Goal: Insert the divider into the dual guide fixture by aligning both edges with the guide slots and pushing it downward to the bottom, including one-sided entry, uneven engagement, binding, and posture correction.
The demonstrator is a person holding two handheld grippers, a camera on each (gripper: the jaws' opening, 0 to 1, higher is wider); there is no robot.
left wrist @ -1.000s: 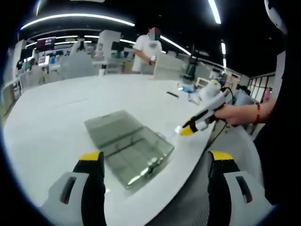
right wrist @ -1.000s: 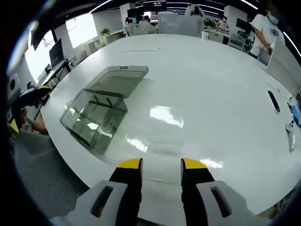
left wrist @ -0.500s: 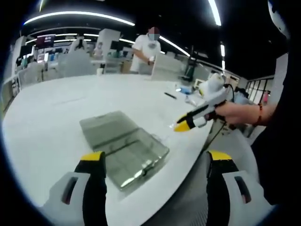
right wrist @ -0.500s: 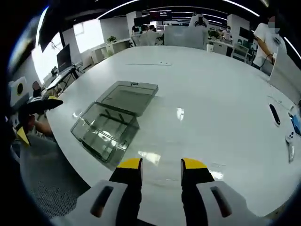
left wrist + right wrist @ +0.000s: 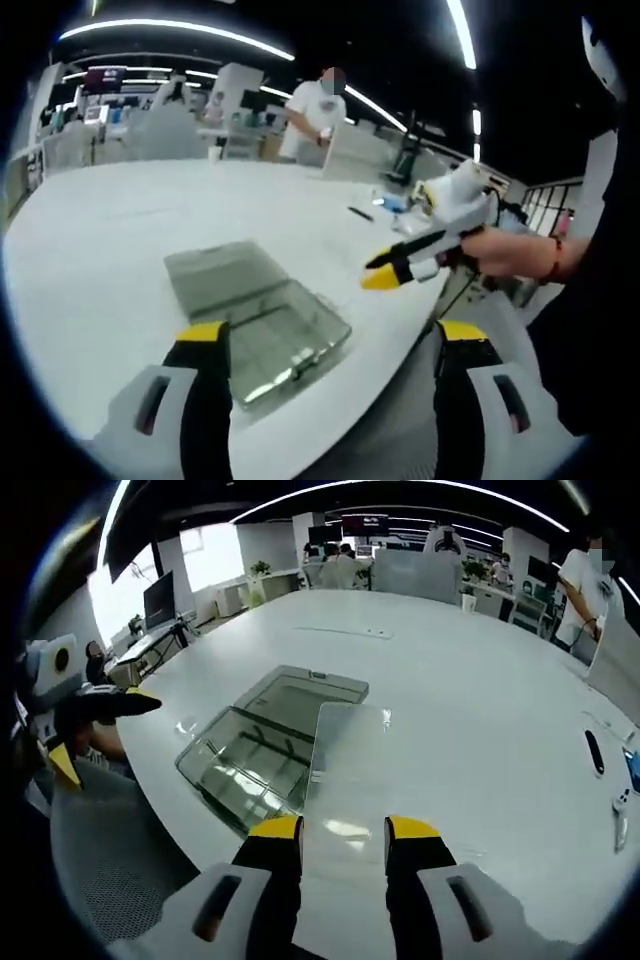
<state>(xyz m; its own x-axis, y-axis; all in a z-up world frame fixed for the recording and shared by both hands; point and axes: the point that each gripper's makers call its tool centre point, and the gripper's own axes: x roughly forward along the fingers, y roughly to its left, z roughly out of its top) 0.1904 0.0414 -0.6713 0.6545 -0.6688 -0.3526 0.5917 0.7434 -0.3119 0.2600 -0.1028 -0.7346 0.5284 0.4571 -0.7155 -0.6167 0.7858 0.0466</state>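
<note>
Divider (image 5: 345, 755) pinched in right gripper (image 5: 343, 830), held above counter (image 5: 480, 710), right of fixture (image 5: 262, 745); left gripper (image 5: 330, 345) spread, empty. Insertion not yet started.

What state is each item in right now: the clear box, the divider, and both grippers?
Clear hinged box: open, lid laid flat on the table.
Clear divider: held upright in the right gripper, above the table, not yet in the box.
Left gripper: jaws wide apart, empty.
</note>
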